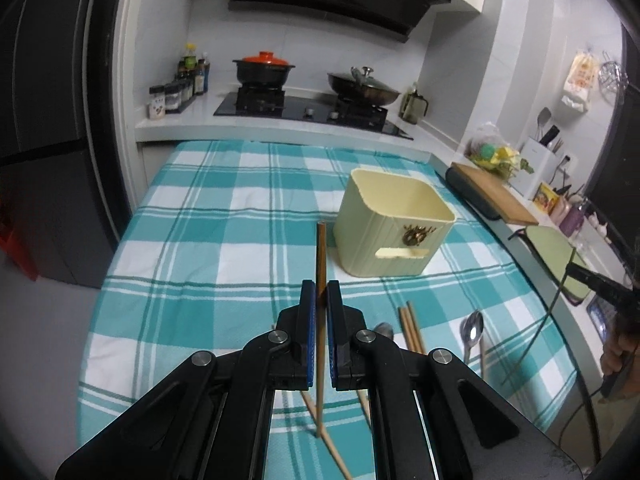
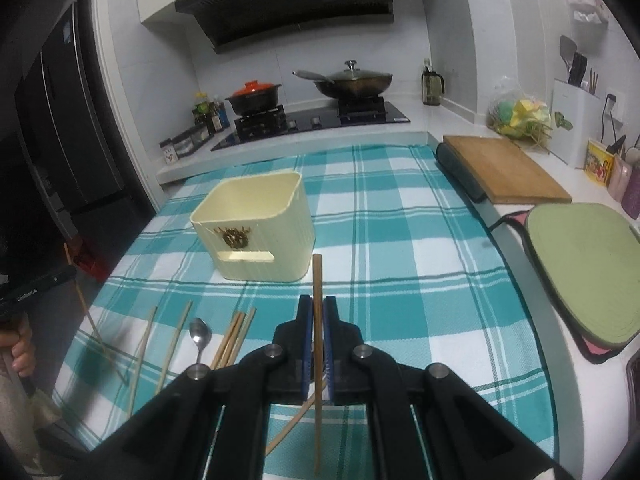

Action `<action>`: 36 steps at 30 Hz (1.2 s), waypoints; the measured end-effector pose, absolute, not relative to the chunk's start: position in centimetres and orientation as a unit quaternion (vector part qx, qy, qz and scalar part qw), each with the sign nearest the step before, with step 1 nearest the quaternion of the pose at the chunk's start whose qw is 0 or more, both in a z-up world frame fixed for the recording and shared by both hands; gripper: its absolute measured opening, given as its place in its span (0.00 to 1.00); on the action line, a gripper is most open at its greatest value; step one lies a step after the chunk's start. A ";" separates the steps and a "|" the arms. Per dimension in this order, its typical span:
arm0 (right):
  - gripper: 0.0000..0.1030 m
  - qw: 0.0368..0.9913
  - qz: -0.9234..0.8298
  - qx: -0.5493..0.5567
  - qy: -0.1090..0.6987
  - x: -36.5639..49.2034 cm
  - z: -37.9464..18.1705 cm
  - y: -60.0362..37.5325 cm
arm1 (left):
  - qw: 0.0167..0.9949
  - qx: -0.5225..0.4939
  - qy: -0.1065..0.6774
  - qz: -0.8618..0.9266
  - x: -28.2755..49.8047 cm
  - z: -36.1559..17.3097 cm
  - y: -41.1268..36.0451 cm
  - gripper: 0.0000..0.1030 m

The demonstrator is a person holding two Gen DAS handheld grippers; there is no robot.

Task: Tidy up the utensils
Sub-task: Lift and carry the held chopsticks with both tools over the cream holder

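Left gripper (image 1: 320, 292) up close, jaws clamped on a dark chopstick (image 1: 321, 248) that stands near upright, lifted over the checked cloth (image 1: 208, 240). Right gripper (image 2: 318, 308) matches it, jaws pinched tight on its own brown chopstick (image 2: 317, 280). Below and beside them, loose chopsticks (image 2: 234, 336) and a spoon (image 2: 199, 336) lie flat on the cloth-covered counter. Just beyond stands the cream utensil holder (image 1: 394, 224), open-topped and upright. Farther back, a cutting board (image 2: 504, 172), then the stove with a red-lidded pot (image 1: 263, 68).
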State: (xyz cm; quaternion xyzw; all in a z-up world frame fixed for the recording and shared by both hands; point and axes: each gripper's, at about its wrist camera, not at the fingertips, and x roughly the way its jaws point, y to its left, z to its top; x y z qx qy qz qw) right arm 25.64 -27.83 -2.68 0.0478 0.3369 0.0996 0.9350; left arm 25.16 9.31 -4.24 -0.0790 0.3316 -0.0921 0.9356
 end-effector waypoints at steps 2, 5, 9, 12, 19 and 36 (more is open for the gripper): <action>0.05 0.941 0.101 0.040 0.322 25.1 -1.9 -27.6 | 0.939 -0.079 0.321 -0.097 25.0 -3.5 9.0 0.03; 0.05 0.947 0.102 0.034 0.302 24.8 -1.0 -27.2 | 0.942 -0.080 0.308 -0.102 25.0 -2.5 8.7 0.03; 0.05 0.954 0.104 0.037 0.277 24.7 0.4 -27.0 | 0.945 -0.081 0.296 -0.109 25.2 -1.2 8.4 0.03; 0.05 0.959 0.107 0.037 0.261 24.8 1.5 -26.8 | 0.946 -0.084 0.291 -0.113 25.4 -0.4 8.3 0.03; 0.05 0.960 0.129 0.033 0.248 26.3 4.0 -25.7 | 0.954 -0.074 0.263 -0.126 26.9 3.8 7.8 0.03; 0.05 0.967 0.164 0.008 0.193 38.1 12.0 -19.9 | 0.967 -0.067 0.205 -0.135 40.3 9.2 0.9 0.03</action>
